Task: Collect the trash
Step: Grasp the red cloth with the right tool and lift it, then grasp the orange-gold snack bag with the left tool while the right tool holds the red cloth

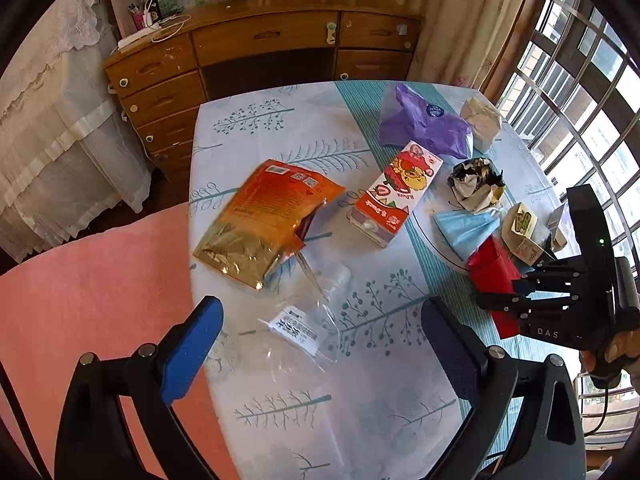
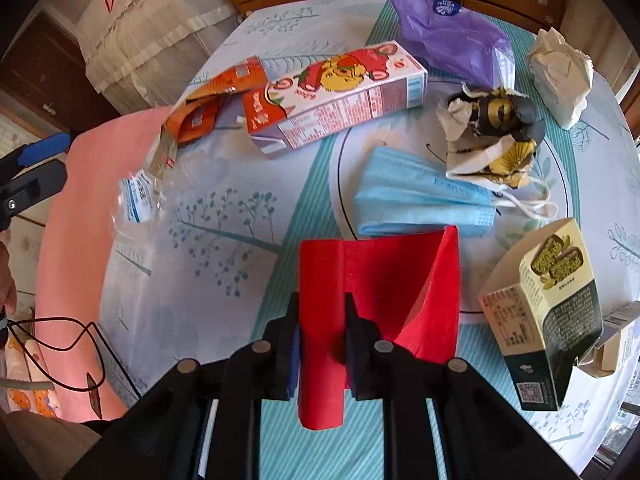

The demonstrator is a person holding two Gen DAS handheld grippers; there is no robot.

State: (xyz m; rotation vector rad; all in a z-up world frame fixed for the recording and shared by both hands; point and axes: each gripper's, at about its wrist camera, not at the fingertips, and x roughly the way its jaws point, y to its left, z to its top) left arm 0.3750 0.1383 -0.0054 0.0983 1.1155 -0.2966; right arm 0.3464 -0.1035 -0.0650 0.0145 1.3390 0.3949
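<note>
Trash lies on a round table. My right gripper (image 2: 322, 312) is shut on a red paper piece (image 2: 380, 280), which also shows in the left wrist view (image 1: 492, 276). My left gripper (image 1: 320, 320) is open and empty above a clear plastic wrapper (image 1: 298, 330) with a white label. An orange and gold pouch (image 1: 264, 224) and a juice carton (image 1: 394, 194) lie beyond it. A blue face mask (image 2: 424, 200), crumpled printed paper (image 2: 494, 132), a purple bag (image 2: 448, 32), a white paper wad (image 2: 560, 76) and a green snack box (image 2: 548, 312) surround the red piece.
The tablecloth (image 1: 320, 400) is pale with leaf prints and a teal stripe. A pink surface (image 1: 100, 280) lies left of the table. A wooden dresser (image 1: 260, 48) stands behind. Barred windows (image 1: 580, 100) are on the right.
</note>
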